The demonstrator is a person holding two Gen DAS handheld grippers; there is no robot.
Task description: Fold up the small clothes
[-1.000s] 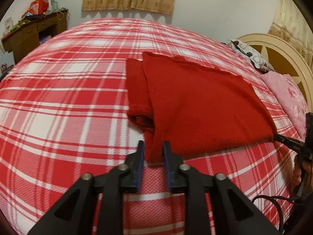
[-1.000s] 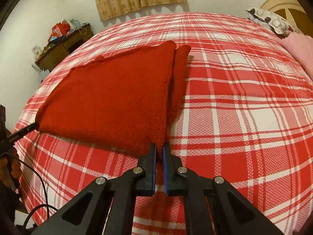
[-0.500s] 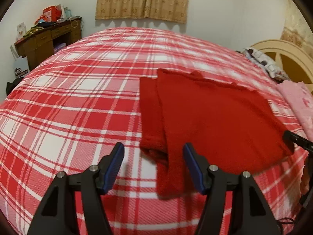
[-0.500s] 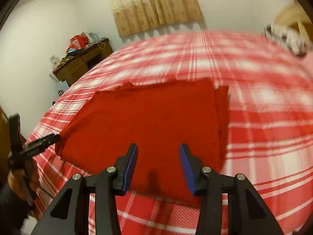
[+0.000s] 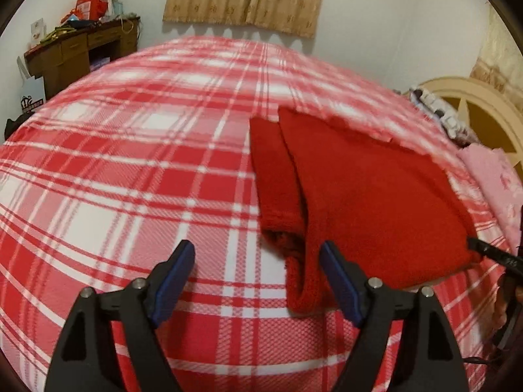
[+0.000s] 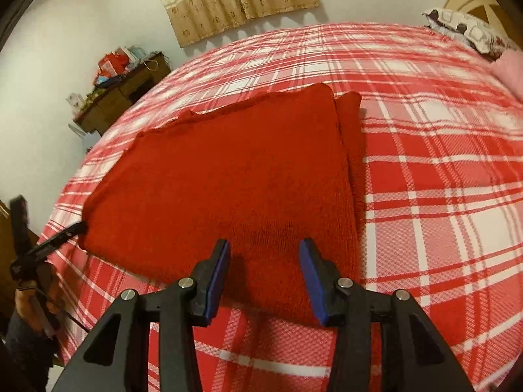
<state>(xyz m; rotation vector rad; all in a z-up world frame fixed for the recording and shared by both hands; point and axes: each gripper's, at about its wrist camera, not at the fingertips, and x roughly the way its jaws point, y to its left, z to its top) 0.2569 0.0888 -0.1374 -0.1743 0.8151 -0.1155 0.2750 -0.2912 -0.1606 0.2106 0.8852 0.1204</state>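
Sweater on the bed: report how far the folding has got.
Done: the sweater lies flat on the plaid bedspread, sides apparently folded in, one sleeve showing beside the body. In hand: nothing; the left tongs and right tongs are both open, over its near edge. Left, probably: another fold to make it compact.
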